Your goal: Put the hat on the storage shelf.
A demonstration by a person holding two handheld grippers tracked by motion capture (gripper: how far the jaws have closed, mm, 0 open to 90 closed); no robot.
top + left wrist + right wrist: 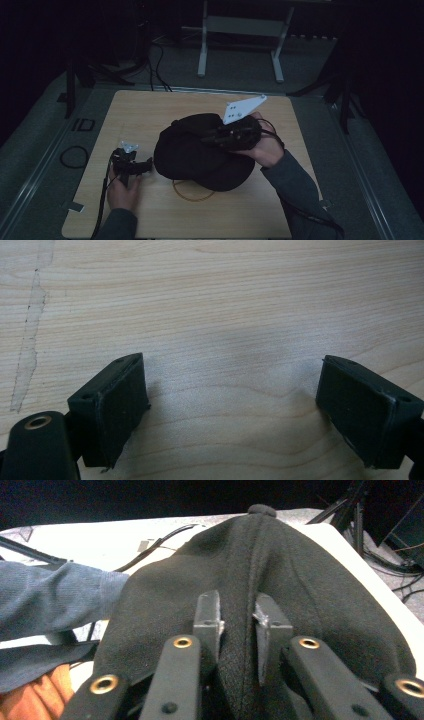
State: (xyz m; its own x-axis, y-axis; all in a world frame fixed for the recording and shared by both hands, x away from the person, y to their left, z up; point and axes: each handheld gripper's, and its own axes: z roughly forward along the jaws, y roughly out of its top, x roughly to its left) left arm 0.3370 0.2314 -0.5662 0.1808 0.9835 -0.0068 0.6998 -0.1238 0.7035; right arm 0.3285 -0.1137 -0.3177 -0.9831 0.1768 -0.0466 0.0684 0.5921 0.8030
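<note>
On wood table (150, 110), roughly centre: black hat (200, 155), slumped in a soft dome. Was pinched along crown seam by right gripper (239, 612), jaws clamped on a raised fold of cloth, w/ top button (262, 509) visible further along in right gripper view. Sat at hat's right side in high view, grey plate (243, 109) sticking up behind. Gripped only a thin ridge of fabric, not the body.

Just beside hat's left edge: left gripper (232, 405), jaws wide apart, nothing between but bare wood. Rested low on table; didn't seem to touch hat, though hard to tell from high view.

Risks, as judged:
- Could've lost the fold. Soft cloth, small bite near pad tips, so any quick lift or tug → slip-out and drop back onto table.
- Might've raised one layer only, w/ stretch and sag instead of a clean lift; no support from left side.
- Could've dragged thin yellowish loop (192, 196) lying on table at hat's near edge, partly tucked under. Snag or flick off table poss.
- Might've bumped left gripper or its cable on any swing leftward; sat close enough for contact.
- Dim light in high view: couldn't separate hat's edge from shadow, so misjudged reach w/ left gripper poss.

Safer bet prob.: slow pull, w/ left jaws brought onto hat's edge before any real lift.
</note>
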